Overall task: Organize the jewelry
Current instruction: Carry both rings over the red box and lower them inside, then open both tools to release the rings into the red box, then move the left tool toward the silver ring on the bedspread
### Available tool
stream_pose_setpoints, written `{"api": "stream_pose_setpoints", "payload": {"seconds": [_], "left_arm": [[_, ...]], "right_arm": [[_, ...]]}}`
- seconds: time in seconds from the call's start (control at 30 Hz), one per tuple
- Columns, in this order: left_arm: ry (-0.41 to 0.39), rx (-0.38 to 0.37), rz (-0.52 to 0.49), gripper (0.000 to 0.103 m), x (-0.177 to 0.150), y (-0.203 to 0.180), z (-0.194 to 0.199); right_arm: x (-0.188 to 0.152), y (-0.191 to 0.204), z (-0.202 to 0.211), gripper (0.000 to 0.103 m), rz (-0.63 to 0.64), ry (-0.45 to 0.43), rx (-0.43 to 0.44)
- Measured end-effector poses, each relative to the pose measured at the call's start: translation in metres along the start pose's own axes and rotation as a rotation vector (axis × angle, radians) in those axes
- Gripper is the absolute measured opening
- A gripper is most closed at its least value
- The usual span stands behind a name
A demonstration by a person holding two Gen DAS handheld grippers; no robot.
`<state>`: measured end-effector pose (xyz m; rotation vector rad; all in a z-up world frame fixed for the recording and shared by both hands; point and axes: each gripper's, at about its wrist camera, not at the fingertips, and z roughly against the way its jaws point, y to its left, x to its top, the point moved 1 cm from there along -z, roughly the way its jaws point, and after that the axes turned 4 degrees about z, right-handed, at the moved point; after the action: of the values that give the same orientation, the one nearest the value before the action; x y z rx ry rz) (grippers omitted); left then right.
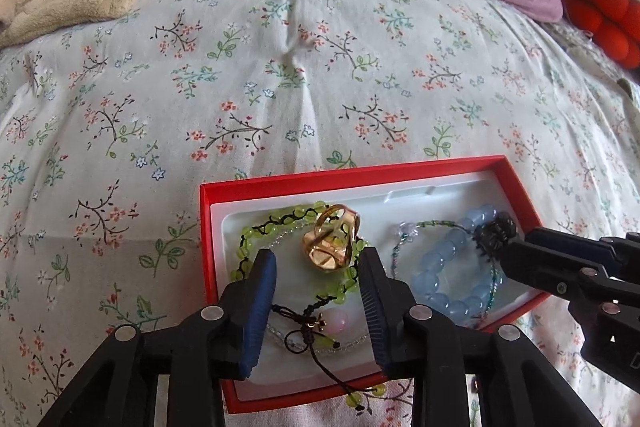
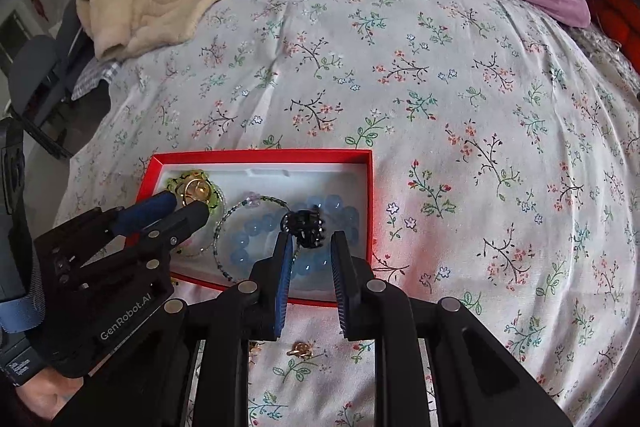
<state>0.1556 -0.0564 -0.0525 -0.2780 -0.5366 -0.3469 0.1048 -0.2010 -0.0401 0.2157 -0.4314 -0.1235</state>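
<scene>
- The red jewelry box (image 1: 516, 195) lies on the floral bedspread (image 1: 280, 67); every place below is given from this box.
- The left gripper (image 1: 318, 269) hangs over the box's left half with its jaws parted and nothing pinched; the gold ring (image 1: 332, 243) lies just beyond the tips on the green bead bracelet (image 1: 256, 231), free of both pads.
- The right gripper (image 2: 308, 243) reaches over the box's right half; the black hair claw (image 2: 306, 223) sits at its fingertips above the blue bead bracelet (image 2: 248, 239); whether the narrow jaws press on the claw or merely flank it I cannot tell.
- To set the claw down well, I would lower it until it rests on the white liner (image 2: 304, 179), then part the jaws gently (beads roll and cords snag) and lift straight away.
- A small gold piece (image 2: 301, 350) lies on the bedspread outside the box's near edge, by my reading not yet sorted.
</scene>
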Motion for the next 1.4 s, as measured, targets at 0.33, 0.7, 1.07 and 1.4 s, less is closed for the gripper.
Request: {"api": "stream_pose_setpoints", "payload": {"seconds": [0.33,0.7,1.07,1.4], "left_arm": [[-0.022,0.014,-0.043,0.055,-0.007,-0.004,0.022],[0.001,0.004,-0.034,0.082,-0.031,-0.003,0.053],[0.082,0.036,0.009,0.093,-0.055,0.01,0.061],[0.166,0.01,0.027,0.093,-0.079,0.022,0.067]], "right_arm": [[-0.007,-0.001,0.021,0.042,-0.004,-0.016,-0.008],[-0.031,-0.003,0.049,0.054,-0.026,-0.009,-0.056],[-0.059,-0.005,0.06,0.066,-0.062,0.047,-0.098],[-0.085,-0.001,0.061,0.071,-0.051,0.121,-0.122]]}}
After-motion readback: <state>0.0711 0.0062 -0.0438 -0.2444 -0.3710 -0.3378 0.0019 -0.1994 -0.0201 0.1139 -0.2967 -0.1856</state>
